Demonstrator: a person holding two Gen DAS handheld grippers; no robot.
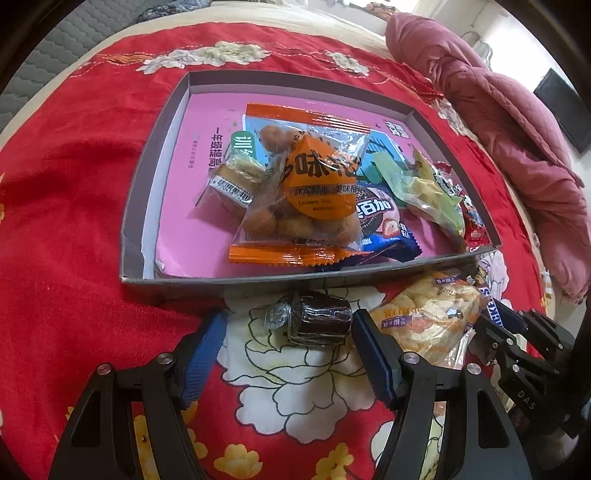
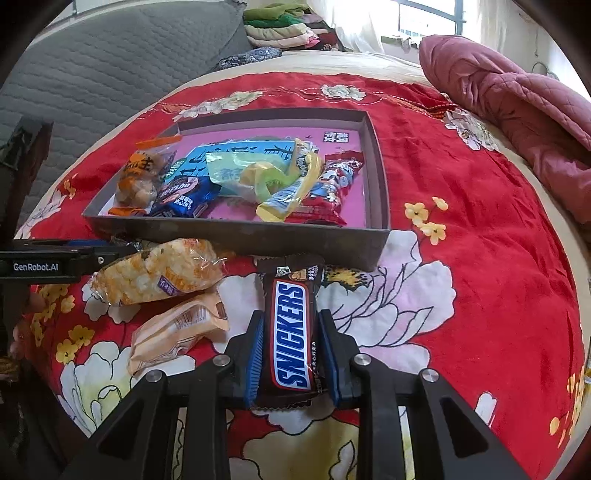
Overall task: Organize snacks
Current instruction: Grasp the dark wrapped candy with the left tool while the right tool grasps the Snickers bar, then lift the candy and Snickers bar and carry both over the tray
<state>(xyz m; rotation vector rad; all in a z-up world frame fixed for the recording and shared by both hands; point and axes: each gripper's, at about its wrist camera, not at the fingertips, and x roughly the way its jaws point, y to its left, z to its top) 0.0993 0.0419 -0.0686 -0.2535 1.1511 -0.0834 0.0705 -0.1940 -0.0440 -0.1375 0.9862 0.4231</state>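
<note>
A grey tray (image 1: 177, 284) with a pink floor sits on the red floral bedspread and holds several snack packs, an orange bag of nuts (image 1: 306, 192) on top. In front of it lies a dark cake in clear wrap (image 1: 319, 321), between the fingers of my left gripper (image 1: 291, 325). That gripper is open, its pads apart from the wrap. My right gripper (image 2: 291, 317) is shut on a Snickers bar (image 2: 291, 332), which points toward the tray's front wall (image 2: 236, 236).
A puffed rice pack (image 2: 155, 273) and a peach-coloured pack (image 2: 177, 328) lie loose on the bedspread between the two grippers. A pink quilt (image 2: 517, 92) is bunched at the right. A grey padded headboard (image 2: 92, 74) and folded clothes (image 2: 280, 26) are behind.
</note>
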